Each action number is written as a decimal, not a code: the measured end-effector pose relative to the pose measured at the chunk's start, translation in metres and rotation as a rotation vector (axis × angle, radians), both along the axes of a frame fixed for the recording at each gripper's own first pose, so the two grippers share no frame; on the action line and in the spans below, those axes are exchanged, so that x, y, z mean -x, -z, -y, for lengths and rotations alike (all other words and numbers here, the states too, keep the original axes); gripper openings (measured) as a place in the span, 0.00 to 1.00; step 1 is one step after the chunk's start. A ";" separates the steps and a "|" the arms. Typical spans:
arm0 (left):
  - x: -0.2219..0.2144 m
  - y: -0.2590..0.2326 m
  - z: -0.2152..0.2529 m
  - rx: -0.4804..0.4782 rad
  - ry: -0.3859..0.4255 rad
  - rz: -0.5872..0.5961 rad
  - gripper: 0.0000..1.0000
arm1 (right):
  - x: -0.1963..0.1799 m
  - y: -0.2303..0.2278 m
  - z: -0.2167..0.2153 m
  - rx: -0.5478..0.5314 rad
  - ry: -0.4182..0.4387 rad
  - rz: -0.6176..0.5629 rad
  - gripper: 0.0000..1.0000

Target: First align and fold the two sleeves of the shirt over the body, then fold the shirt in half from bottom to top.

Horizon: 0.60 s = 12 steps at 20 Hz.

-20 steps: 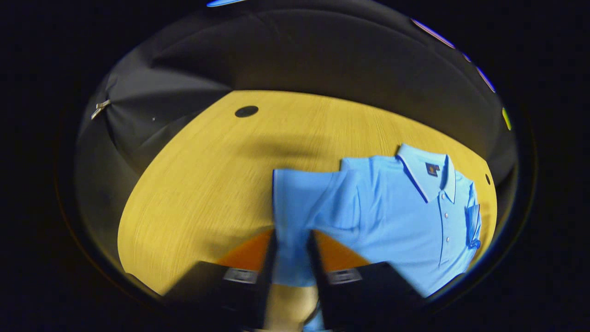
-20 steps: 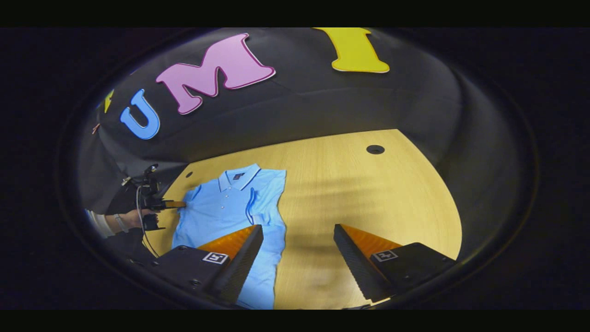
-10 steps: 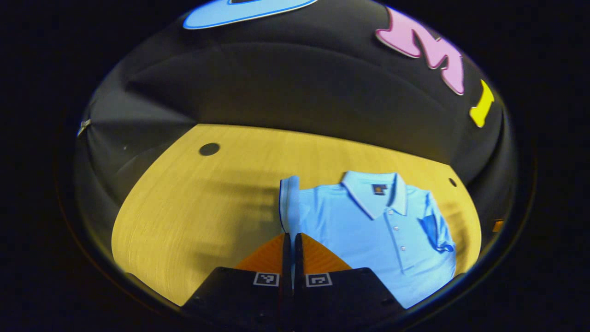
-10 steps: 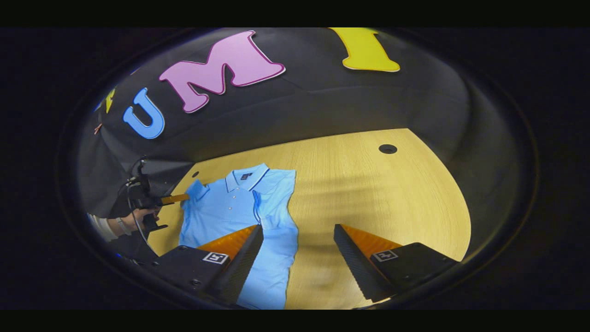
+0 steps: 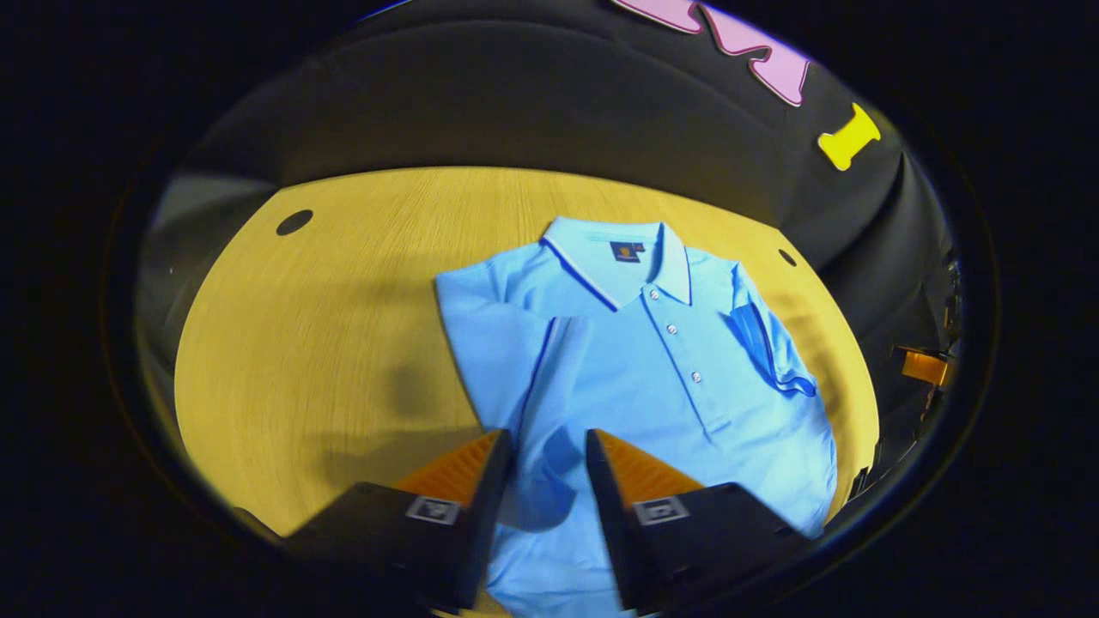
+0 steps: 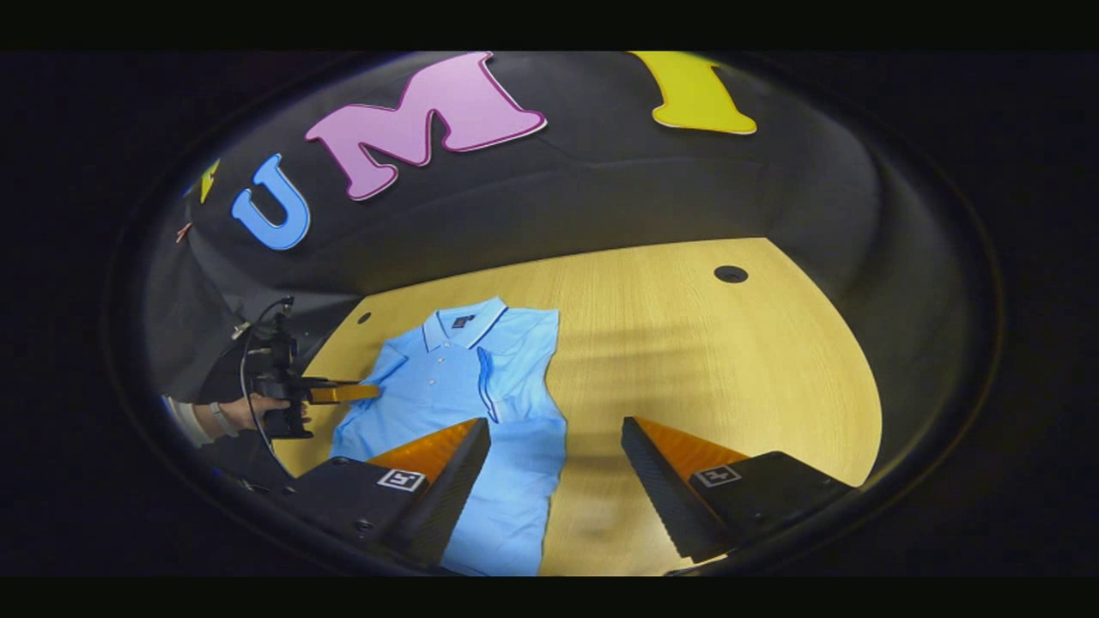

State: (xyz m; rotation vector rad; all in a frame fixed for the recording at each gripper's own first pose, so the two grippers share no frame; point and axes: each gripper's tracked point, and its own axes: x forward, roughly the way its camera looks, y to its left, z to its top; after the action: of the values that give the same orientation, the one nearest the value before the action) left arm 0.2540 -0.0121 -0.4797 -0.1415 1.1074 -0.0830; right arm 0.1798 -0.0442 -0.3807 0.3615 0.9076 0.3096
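Shirt | centre of frame, flat on counter, both sleeves folded in | soft, light, slippery knit; grab bottom hem corners | left gripper released above it | right gripper released

No readable text anywhere. Shirt has a small dark neck label inside the collar with an orange mark on it, too small to make out; same label in the right gripper view, also illegible. Left gripper carries two square black-and-white coded markers, one on each finger base; right gripper has the same pair. Those are patterns, not letters or numbers.
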 end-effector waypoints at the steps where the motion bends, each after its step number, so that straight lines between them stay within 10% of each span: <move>1: 0.002 -0.009 -0.003 -0.017 0.017 0.005 0.80 | 0.002 -0.001 -0.004 -0.005 0.001 0.001 0.97; 2: 0.006 -0.018 -0.004 -0.021 0.027 0.010 0.98 | 0.004 -0.001 -0.006 -0.007 0.002 0.001 0.97; 12: 0.171 -0.103 -0.020 0.140 0.018 0.008 0.98 | 0.107 0.003 -0.008 -0.098 0.083 -0.109 0.97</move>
State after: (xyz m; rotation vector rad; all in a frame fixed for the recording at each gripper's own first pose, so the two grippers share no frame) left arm 0.0825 0.0082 -0.3765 -0.2564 1.0954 -0.1767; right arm 0.0732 -0.0361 -0.3838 0.5086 0.9835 0.2603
